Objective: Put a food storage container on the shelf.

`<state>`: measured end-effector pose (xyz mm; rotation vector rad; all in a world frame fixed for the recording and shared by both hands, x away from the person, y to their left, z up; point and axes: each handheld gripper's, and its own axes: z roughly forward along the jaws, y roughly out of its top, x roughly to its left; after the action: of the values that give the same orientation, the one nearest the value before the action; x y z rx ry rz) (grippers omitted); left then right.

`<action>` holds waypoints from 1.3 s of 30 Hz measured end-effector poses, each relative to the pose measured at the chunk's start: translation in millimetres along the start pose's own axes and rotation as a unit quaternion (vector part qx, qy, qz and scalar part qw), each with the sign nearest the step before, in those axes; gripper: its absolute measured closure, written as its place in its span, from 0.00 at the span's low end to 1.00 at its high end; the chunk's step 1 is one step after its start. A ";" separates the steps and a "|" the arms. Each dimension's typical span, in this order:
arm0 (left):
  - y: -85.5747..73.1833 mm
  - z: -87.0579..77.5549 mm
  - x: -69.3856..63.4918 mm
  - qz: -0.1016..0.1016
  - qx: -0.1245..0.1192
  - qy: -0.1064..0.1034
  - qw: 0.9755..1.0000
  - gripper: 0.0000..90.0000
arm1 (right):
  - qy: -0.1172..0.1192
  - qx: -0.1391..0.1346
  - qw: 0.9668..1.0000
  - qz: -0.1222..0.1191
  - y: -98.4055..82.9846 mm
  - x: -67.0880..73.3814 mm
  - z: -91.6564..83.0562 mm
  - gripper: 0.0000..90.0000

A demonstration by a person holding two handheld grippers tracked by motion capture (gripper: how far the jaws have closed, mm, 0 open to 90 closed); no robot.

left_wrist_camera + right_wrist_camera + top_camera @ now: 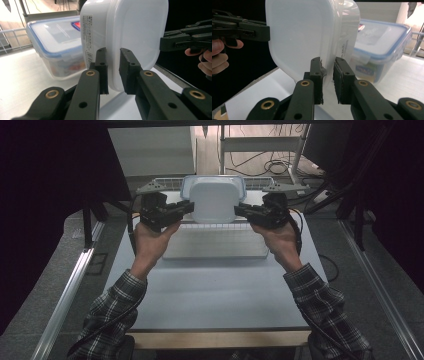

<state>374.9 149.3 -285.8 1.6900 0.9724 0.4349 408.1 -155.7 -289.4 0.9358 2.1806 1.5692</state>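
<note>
A white plastic container [214, 200] hangs tipped on edge above the table [215, 285], its rim pinched at one side by the left gripper [186, 208] and at the other by the right gripper [240, 210]. The lift looks done; setting it down remains. A blue-rimmed lidded box [53, 47] stands close behind, beside a wire rack [165, 183].
</note>
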 end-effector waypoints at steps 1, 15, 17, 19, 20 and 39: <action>3.3 0.0 1.5 -0.001 0.000 0.000 1.000 0.87 | -0.001 0.000 1.000 -0.001 3.0 -0.5 0.5 0.86; 40.5 8.8 18.0 -0.024 0.003 -0.007 1.000 0.86 | -0.014 0.000 1.000 0.009 45.7 -9.7 7.7 0.86; 43.5 12.3 20.4 -0.024 0.008 -0.003 1.000 0.86 | -0.017 0.004 1.000 0.014 48.6 -13.3 11.0 0.86; 45.1 14.7 22.2 -0.026 0.010 -0.002 1.000 0.86 | -0.019 0.007 1.000 0.015 50.1 -16.1 13.8 0.85; 45.8 16.5 23.1 -0.029 0.009 -0.003 1.000 0.86 | -0.019 0.007 1.000 0.018 50.5 -16.8 14.7 0.85; 52.2 36.9 40.2 -0.059 0.018 -0.015 0.998 0.73 | -0.032 0.011 0.999 0.026 60.9 -24.1 30.3 0.76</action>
<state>444.9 153.7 -258.0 1.6572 1.0574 0.3143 463.8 -137.6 -247.3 1.0431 2.1509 1.5187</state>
